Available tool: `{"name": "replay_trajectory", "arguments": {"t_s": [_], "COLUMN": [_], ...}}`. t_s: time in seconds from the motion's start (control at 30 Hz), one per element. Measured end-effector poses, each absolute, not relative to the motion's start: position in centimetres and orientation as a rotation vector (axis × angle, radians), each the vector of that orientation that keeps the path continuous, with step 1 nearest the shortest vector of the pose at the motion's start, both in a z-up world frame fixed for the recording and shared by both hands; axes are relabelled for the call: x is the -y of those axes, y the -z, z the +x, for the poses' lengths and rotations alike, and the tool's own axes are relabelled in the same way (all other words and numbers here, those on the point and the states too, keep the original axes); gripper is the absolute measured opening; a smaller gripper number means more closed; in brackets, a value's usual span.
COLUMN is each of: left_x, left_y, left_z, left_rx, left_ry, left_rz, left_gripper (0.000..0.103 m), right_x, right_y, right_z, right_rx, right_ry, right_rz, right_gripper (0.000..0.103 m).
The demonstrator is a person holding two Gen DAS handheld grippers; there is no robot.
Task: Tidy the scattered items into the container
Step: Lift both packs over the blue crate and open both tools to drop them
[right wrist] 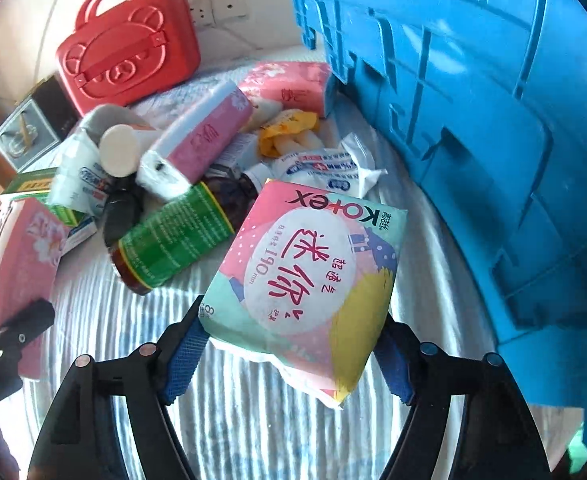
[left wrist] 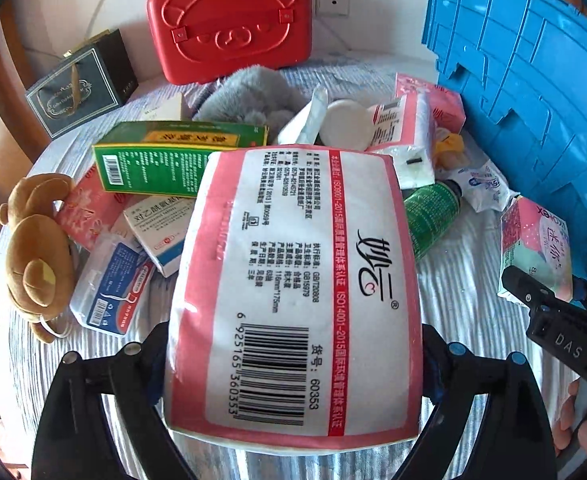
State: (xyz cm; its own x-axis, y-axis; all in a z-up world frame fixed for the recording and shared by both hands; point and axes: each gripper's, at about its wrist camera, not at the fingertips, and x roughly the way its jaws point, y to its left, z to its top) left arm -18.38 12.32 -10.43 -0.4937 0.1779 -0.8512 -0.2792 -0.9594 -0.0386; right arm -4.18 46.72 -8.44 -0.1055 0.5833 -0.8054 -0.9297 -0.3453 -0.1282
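Observation:
My left gripper (left wrist: 293, 360) is shut on a pink and white tissue pack (left wrist: 293, 288), barcode side up, held above the striped bedspread; the pack also shows at the left of the right wrist view (right wrist: 21, 264). My right gripper (right wrist: 289, 344) is shut on a pastel Kotex pad pack (right wrist: 309, 264), also seen at the right of the left wrist view (left wrist: 533, 248). The blue plastic crate (left wrist: 533, 80) stands to the right, its outer wall close beside the Kotex pack (right wrist: 473, 120).
A pile lies behind on the bedspread (right wrist: 253, 420): green box (left wrist: 173, 160), green bottle (right wrist: 173, 240), more pink tissue packs (right wrist: 289, 84), white jar (left wrist: 345, 124), medicine boxes (left wrist: 157, 232), brown plush bear (left wrist: 37, 252). A red bear case (left wrist: 233, 20) and a dark gift bag (left wrist: 81, 84) stand at the back.

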Motion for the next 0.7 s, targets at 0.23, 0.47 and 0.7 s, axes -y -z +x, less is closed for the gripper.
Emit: {"name": "replay_trajectory", "arguments": {"t_s": [0.23,0.47,0.7], "left_x": [-7.5,-4.6,-5.8], "left_y": [4.0,-1.2,-8.0], "left_z": [-17.7,-14.7,-12.4], "left_rx": [-0.098,-0.062,-0.083], "left_ry": [-2.578,-2.639,-2.66], "left_rz": [-1.241,-1.076,-0.864], "left_gripper": [0.092,0.092,0.092], "right_x": [-41.5,-36.5,-33.8], "right_y": [2.7,-3.6,-11.3], "right_z": [-7.3,-9.4,-8.4], "right_rx": [-0.349,-0.215,-0.111], "right_ry": [-1.798,-1.854,-1.878], "right_rz": [-0.882,-0.793,-0.663], "right_gripper": [0.076,0.076,0.076]}}
